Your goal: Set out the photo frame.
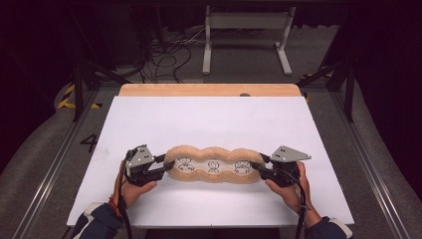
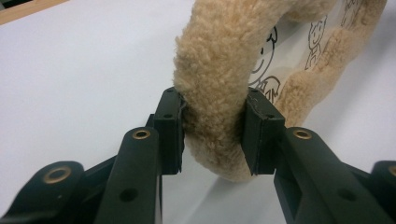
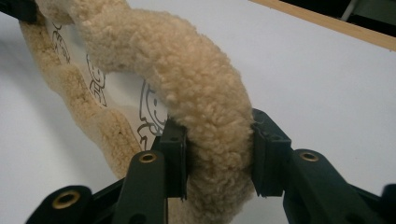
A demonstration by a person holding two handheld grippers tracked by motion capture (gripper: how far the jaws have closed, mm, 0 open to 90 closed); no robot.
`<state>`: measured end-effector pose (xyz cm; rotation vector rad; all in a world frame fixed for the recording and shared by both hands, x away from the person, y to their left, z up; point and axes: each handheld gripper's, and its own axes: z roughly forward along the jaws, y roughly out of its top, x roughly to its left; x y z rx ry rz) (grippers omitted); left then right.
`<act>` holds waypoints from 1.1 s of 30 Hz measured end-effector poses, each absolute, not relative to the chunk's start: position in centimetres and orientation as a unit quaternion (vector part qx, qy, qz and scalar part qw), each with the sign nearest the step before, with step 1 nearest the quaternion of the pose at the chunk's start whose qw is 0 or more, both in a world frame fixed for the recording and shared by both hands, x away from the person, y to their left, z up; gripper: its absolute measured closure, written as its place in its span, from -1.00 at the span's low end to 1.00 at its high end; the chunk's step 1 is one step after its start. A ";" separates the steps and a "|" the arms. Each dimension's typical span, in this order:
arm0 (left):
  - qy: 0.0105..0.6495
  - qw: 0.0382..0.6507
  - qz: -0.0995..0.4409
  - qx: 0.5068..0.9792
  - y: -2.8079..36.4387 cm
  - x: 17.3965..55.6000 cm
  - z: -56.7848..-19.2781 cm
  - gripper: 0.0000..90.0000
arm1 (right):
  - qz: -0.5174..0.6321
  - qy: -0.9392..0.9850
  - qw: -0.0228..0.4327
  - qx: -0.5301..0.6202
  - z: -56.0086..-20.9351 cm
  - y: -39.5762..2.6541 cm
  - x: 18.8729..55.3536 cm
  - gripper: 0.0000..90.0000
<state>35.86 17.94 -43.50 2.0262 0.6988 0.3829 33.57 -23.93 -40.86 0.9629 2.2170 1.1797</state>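
Note:
A long tan fleecy cushion (image 1: 214, 167) with a wavy plush rim and a white middle printed with cartoon figures lies across the near part of the white table top (image 1: 209, 119). My left gripper (image 1: 163, 166) is shut on the rim at the cushion's left end; in the left gripper view the fingers (image 2: 169, 126) squeeze the fleecy rim (image 2: 215, 102) from both sides. My right gripper (image 1: 259, 168) is shut on the rim at the right end, and there too the fingers (image 3: 268, 149) dent the fleecy rim (image 3: 210, 116).
The white top rests on a wooden board (image 1: 209, 89) that shows along the far edge. Beyond it on the floor stand a white metal frame (image 1: 246, 35) and loose cables (image 1: 164, 55). Dark rails (image 1: 54, 164) run along both sides.

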 end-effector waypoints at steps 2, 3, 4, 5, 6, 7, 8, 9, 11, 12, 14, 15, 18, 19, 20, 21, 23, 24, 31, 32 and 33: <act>0.284 0.463 0.157 0.825 17.9 35.9 -43.5 0.41 | 0.427 0.804 0.223 0.350 -40.9 -23.9 33.6 0.34; 0.284 0.463 0.157 0.825 17.9 35.9 -43.5 0.40 | 0.424 0.805 0.224 0.349 -40.8 -23.9 33.6 0.31; 0.284 0.463 0.157 0.825 17.9 35.9 -43.5 0.40 | 0.418 0.808 0.229 0.345 -40.7 -23.8 33.6 0.29; 0.283 0.463 0.157 0.825 17.9 35.8 -43.5 0.39 | 0.414 0.811 0.233 0.342 -40.7 -23.8 33.6 0.27; 0.282 0.462 0.159 0.826 18.0 35.8 -43.5 0.39 | 0.412 0.812 0.235 0.341 -40.7 -23.8 33.6 0.26; 0.281 0.461 0.160 0.826 18.0 35.8 -43.5 0.39 | 0.410 0.812 0.236 0.341 -40.7 -23.8 33.6 0.22; 0.281 0.461 0.160 0.826 18.0 35.8 -43.5 0.39 | 0.408 0.812 0.235 0.344 -40.7 -23.7 33.7 0.18; 0.281 0.460 0.161 0.827 17.9 35.7 -43.4 0.39 | 0.407 0.814 0.234 0.343 -40.8 -23.6 33.8 0.18; 0.282 0.460 0.161 0.827 17.9 35.7 -43.4 0.39 | 0.405 0.817 0.233 0.339 -40.9 -23.4 33.9 0.17; 0.281 0.461 0.161 0.826 17.9 35.6 -43.4 0.39 | 0.404 0.818 0.233 0.336 -40.9 -23.2 34.0 0.17; 0.281 0.459 0.160 0.828 17.9 35.5 -43.4 0.39 | 0.401 0.820 0.232 0.335 -41.0 -23.0 34.1 0.14; 0.281 0.458 0.160 0.828 17.9 35.5 -43.4 0.38 | 0.401 0.820 0.232 0.335 -41.0 -22.9 34.2 0.13; 0.280 0.458 0.161 0.828 17.9 35.5 -43.4 0.38 | 0.402 0.820 0.231 0.334 -41.1 -22.9 34.4 0.13; 0.279 0.458 0.162 0.828 17.8 35.5 -43.4 0.38 | 0.402 0.821 0.231 0.333 -41.1 -23.0 34.4 0.13; 0.279 0.458 0.162 0.828 17.9 35.5 -43.4 0.37 | 0.404 0.820 0.231 0.333 -41.1 -23.0 34.4 0.12; 0.279 0.458 0.162 0.828 17.9 35.5 -43.4 0.37 | 0.404 0.820 0.231 0.334 -41.0 -23.0 34.4 0.11; 0.278 0.459 0.163 0.828 17.9 35.5 -43.3 0.35 | 0.404 0.819 0.231 0.335 -41.0 -23.0 34.4 0.09; 0.277 0.456 0.166 0.829 17.8 35.4 -43.3 0.35 | 0.404 0.819 0.231 0.335 -41.0 -23.1 34.4 0.08; 0.278 0.454 0.176 0.828 17.8 35.3 -43.2 0.11 | 0.404 0.818 0.229 0.339 -40.8 -23.7 34.3 -0.18; 0.276 0.449 0.180 0.831 17.8 35.3 -43.2 0.11 | 0.404 0.818 0.229 0.339 -40.8 -23.7 34.3 -0.18; 0.275 0.448 0.181 0.831 17.8 35.3 -43.2 0.01 | 0.405 0.818 0.227 0.339 -40.8 -23.9 34.3 -0.26</act>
